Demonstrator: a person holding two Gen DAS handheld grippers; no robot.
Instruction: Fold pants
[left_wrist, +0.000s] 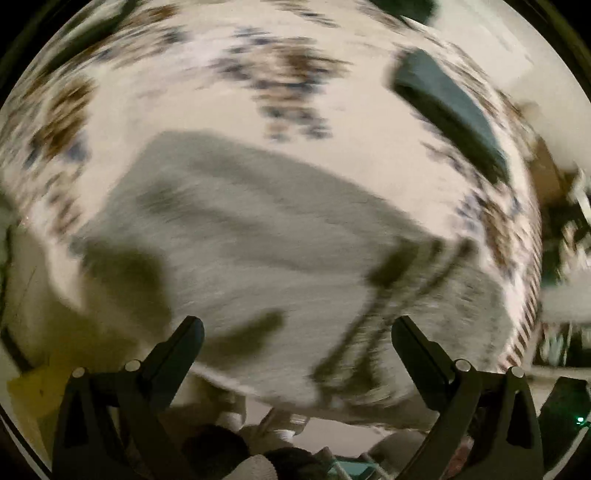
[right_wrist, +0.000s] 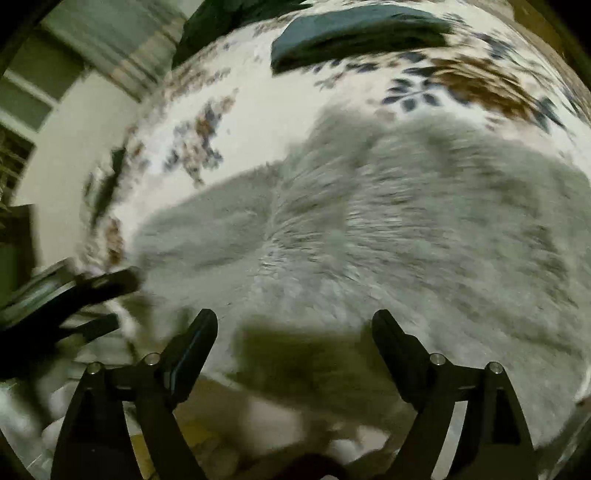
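Grey pants (left_wrist: 258, 236) lie on a floral bedsheet (left_wrist: 229, 92), a dark folded garment (left_wrist: 450, 107) at upper right. Left gripper (left_wrist: 297, 332) and right gripper (right_wrist: 293, 325) both gape apart, empty. Motion blur smears details.

Bare floral bedspread (left_wrist: 351, 122) between grey pants (left_wrist: 258, 236) and dark pillow (left_wrist: 450, 110).

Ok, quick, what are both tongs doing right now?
Left tongs: open, holding nothing, above the grey pants.
Right tongs: open, holding nothing, over the pants.
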